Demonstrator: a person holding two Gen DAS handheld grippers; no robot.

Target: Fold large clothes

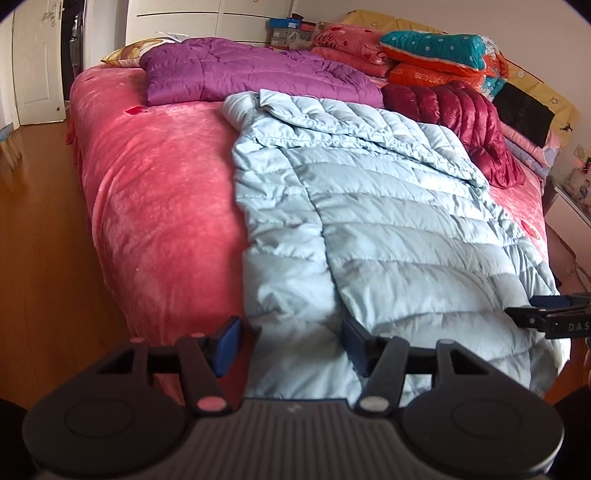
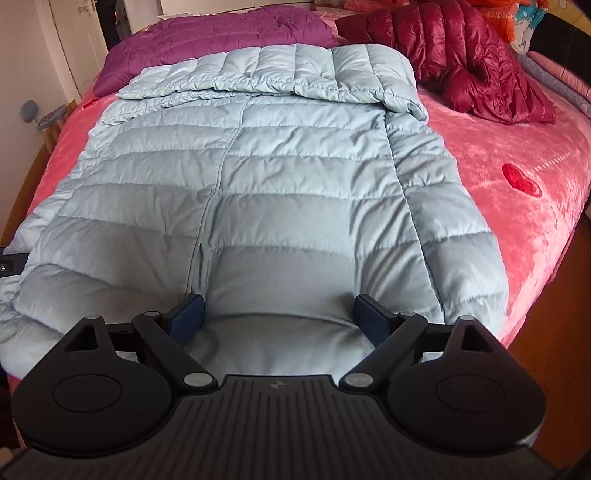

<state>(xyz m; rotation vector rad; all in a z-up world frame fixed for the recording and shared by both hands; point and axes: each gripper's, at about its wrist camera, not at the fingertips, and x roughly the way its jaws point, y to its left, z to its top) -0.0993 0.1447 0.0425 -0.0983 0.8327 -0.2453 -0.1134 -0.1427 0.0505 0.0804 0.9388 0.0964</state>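
Left wrist view cuts my right gripper (image 1: 517, 314) off; both jaws open over light blue jacket (image 1: 369, 221), pink bed (image 1: 155, 184).

Light blue jacket (image 2: 258, 177): its near hem is hidden behind the right gripper (image 2: 279, 317) body.
Right gripper in left wrist view: cut off by right edge, beside the jacket; only a black tip shows.
Boxes (image 1: 291, 31) beyond the jacket: labels too small to read.
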